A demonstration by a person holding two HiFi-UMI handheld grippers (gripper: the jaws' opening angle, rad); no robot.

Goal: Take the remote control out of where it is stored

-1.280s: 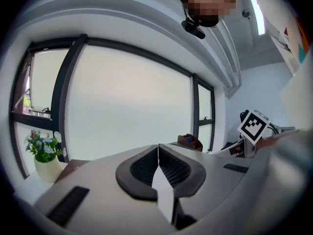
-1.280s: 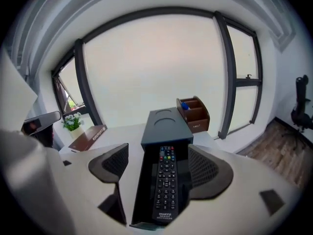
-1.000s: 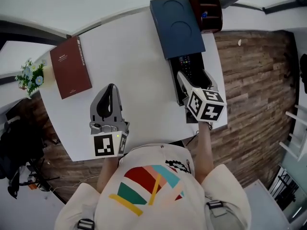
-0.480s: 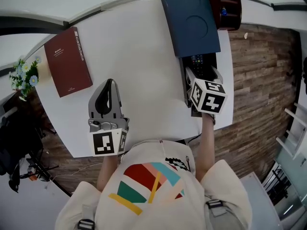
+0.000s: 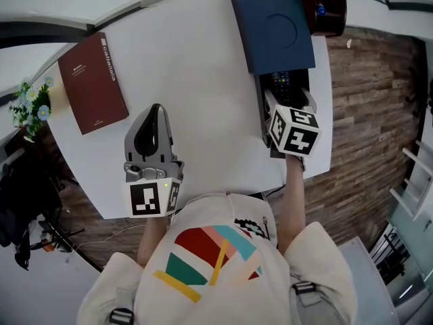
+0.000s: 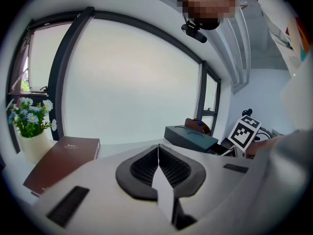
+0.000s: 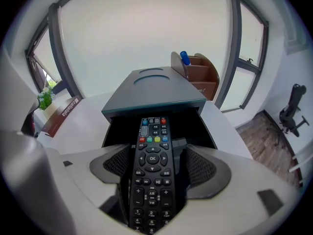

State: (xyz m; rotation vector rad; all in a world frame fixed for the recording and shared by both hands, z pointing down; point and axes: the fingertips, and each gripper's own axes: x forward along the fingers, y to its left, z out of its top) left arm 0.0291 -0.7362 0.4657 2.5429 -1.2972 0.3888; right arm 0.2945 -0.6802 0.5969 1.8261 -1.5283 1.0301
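A black remote control lies lengthwise in the pulled-out black drawer of a dark teal box. My right gripper is over the drawer with one jaw on each side of the remote. The left pad is against the remote's edge and a gap shows at the right pad, so this gripper is open. From the head view, the right gripper covers most of the remote below the box. My left gripper rests on the white table, shut and empty, as the left gripper view confirms.
A dark red book lies at the table's far left, next to a small pot of flowers. A brown desk organizer stands behind the box. The table's right edge runs just beside the drawer, above a wooden floor.
The head camera has shifted a little. The right gripper stays at the drawer, slightly nearer the box. The left gripper has not moved.
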